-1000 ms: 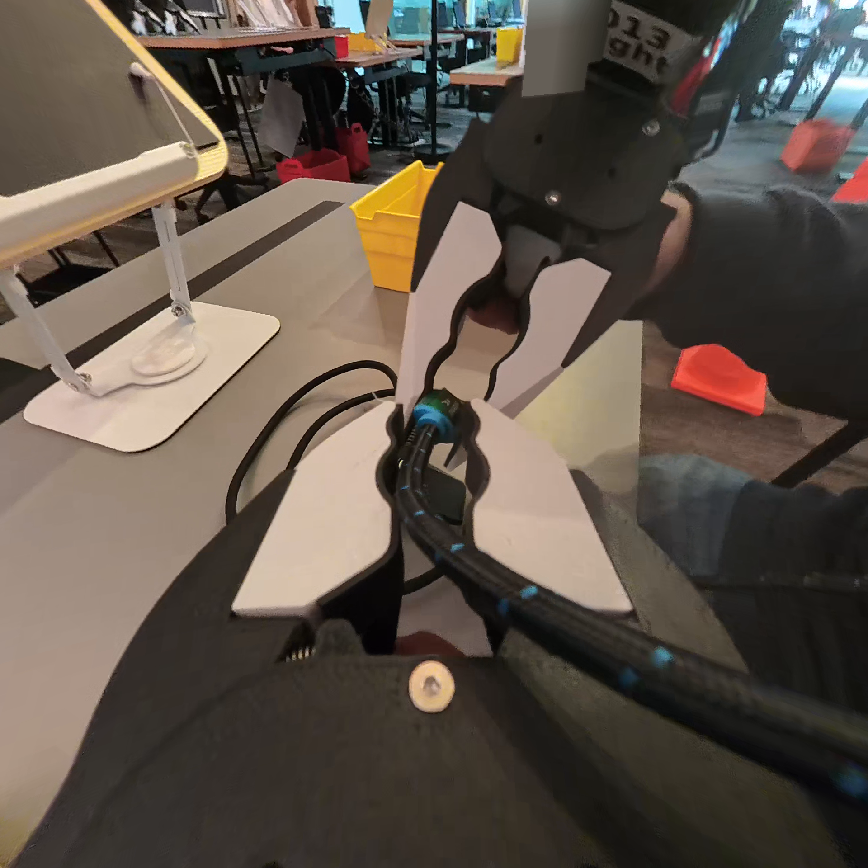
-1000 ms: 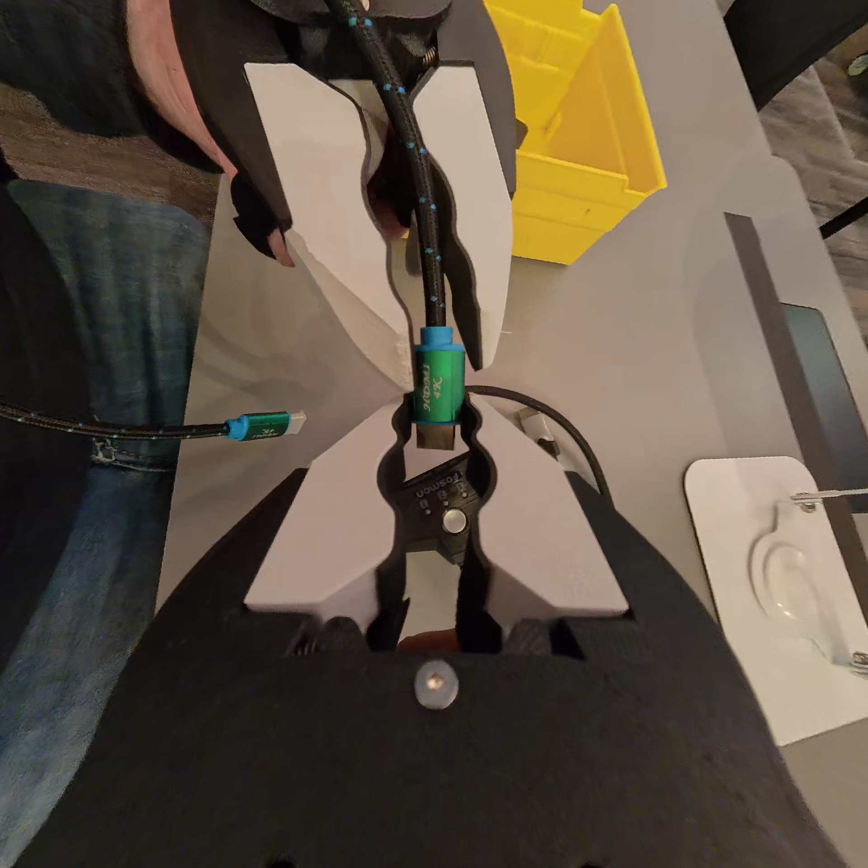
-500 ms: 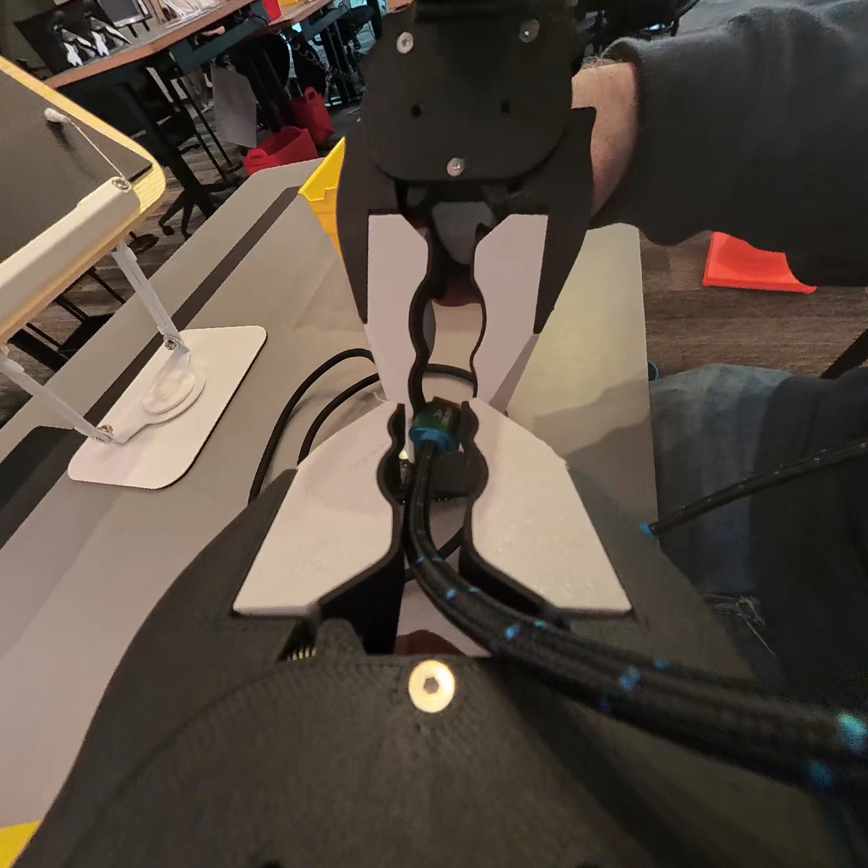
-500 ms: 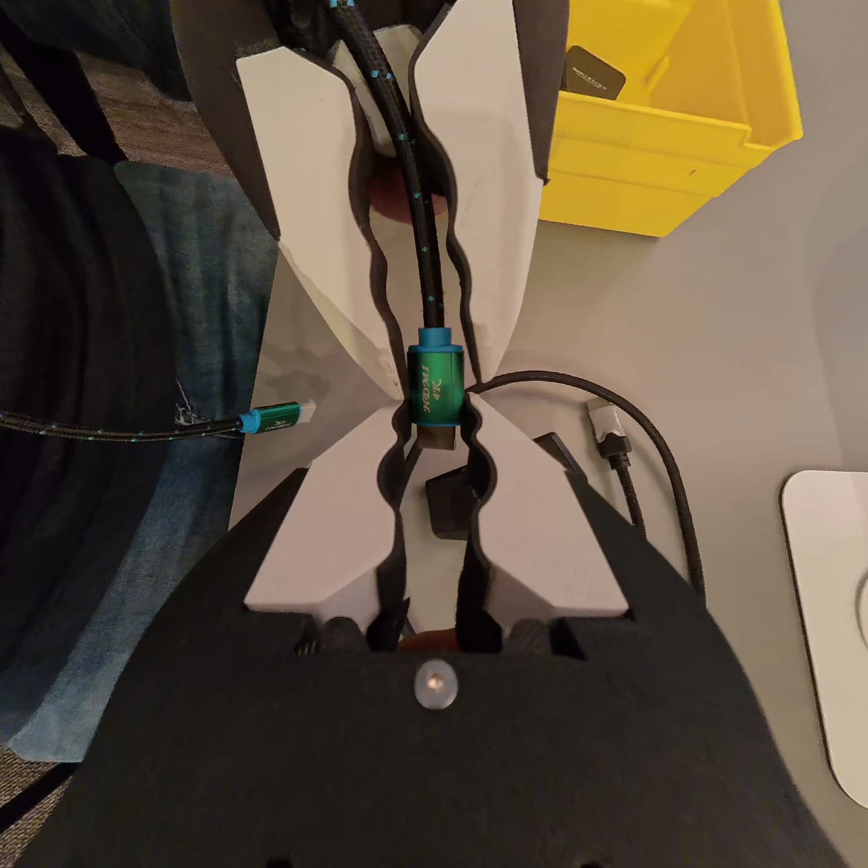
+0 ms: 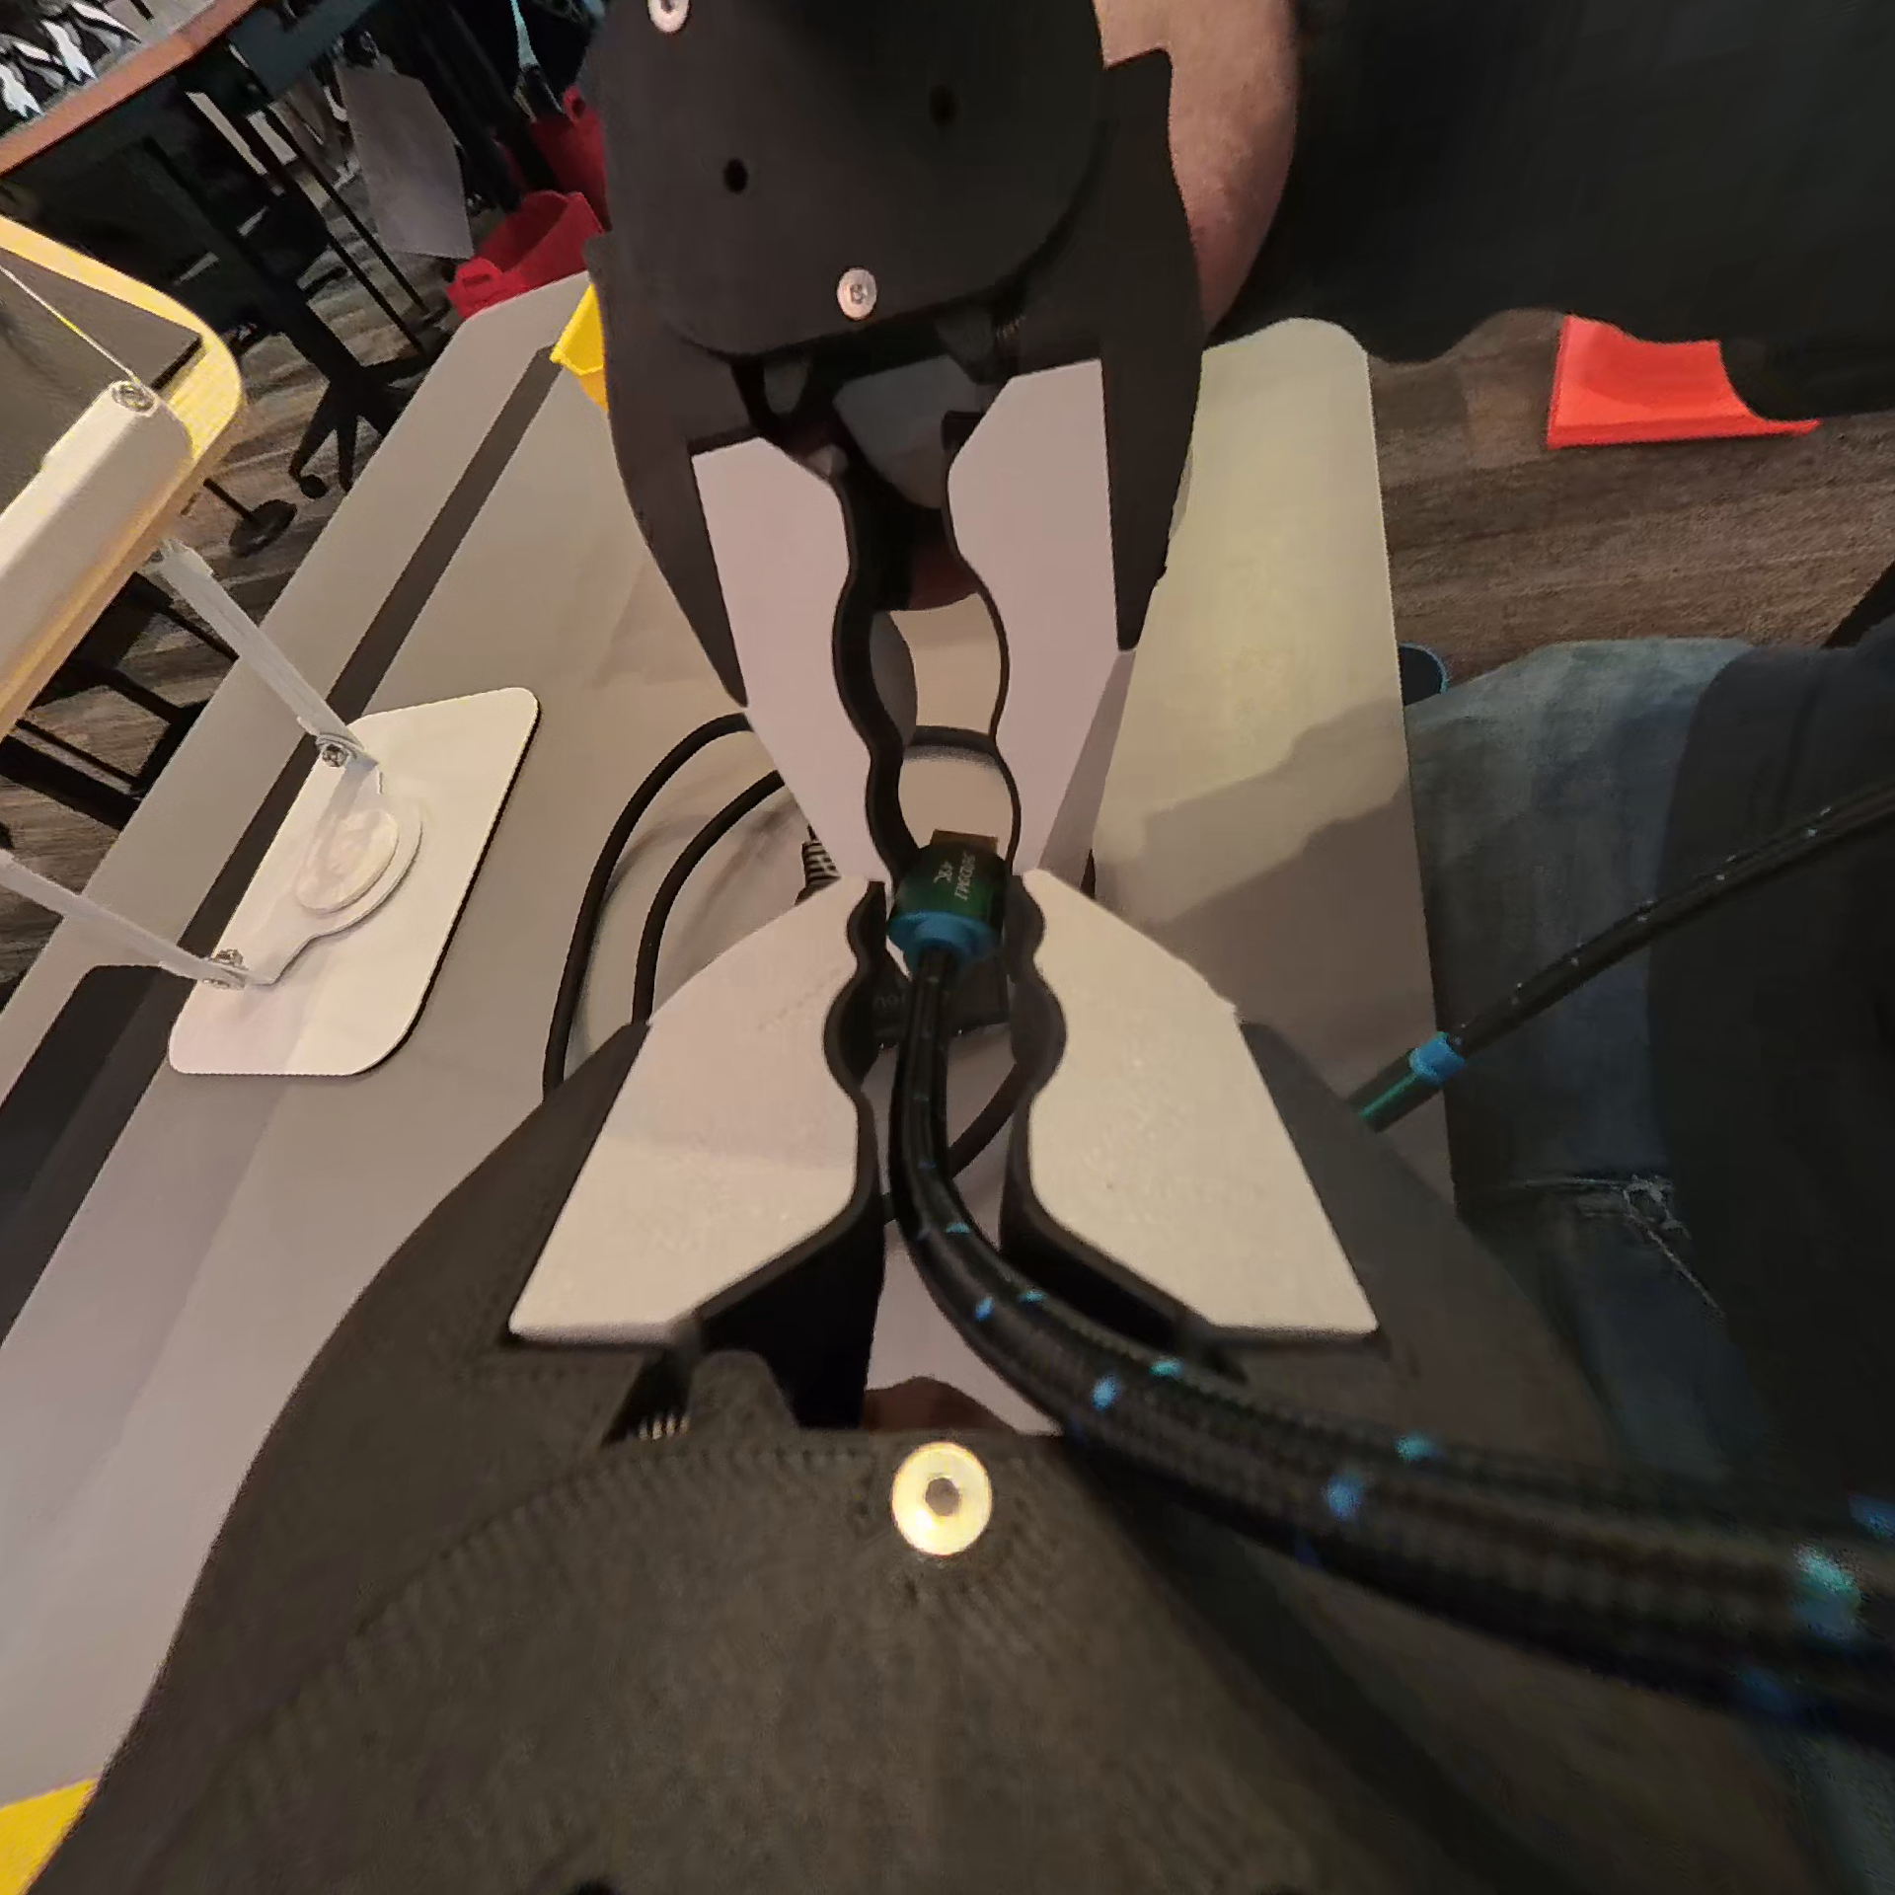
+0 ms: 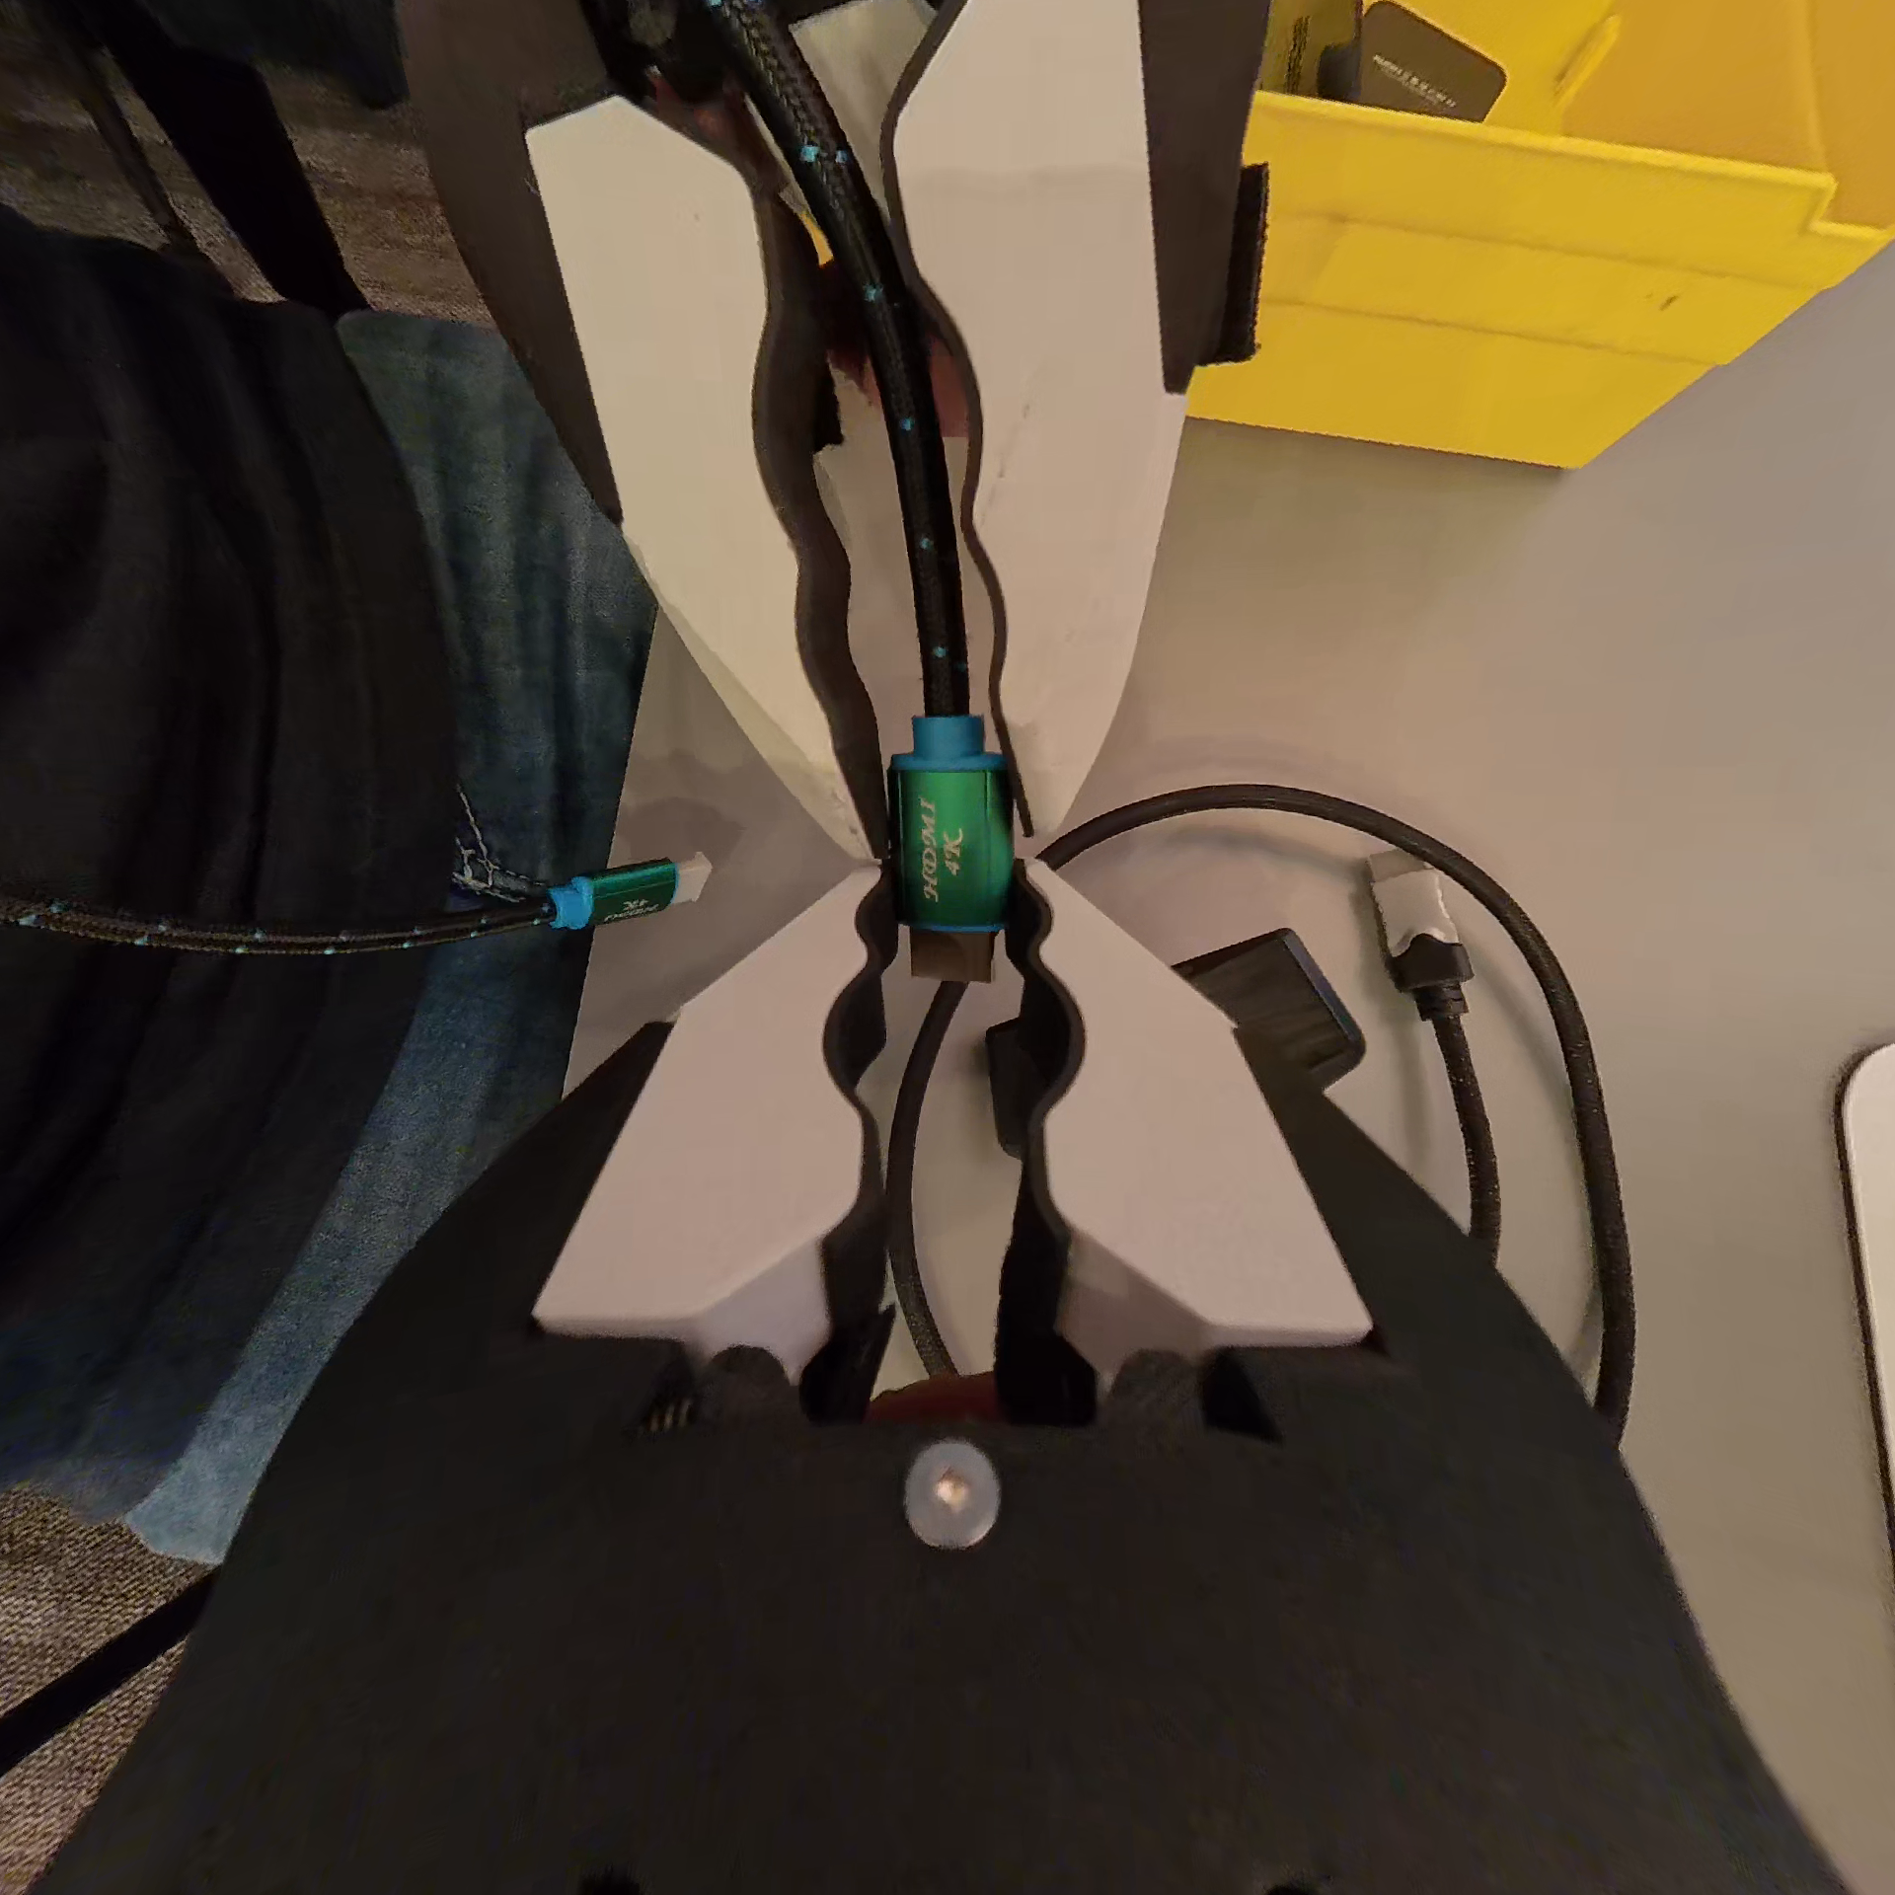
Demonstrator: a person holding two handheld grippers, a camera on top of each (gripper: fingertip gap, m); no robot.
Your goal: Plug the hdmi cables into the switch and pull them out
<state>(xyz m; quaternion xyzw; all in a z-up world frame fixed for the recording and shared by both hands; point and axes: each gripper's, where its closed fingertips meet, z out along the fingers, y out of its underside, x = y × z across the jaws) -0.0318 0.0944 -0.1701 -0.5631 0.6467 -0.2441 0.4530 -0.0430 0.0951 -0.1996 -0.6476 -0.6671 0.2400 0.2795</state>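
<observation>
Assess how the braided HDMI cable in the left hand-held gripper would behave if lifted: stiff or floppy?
Likely springy rather than limp: the braided cable runs from the left hand-held gripper in a smooth arc without kinks. Its green plug looks metal-shelled, so probably rigid yet slick. The long tail would likely drag and tug back.

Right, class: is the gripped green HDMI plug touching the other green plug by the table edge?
Apart: right wrist view shows bare table between the gripped HDMI plug and the other plug.
</observation>
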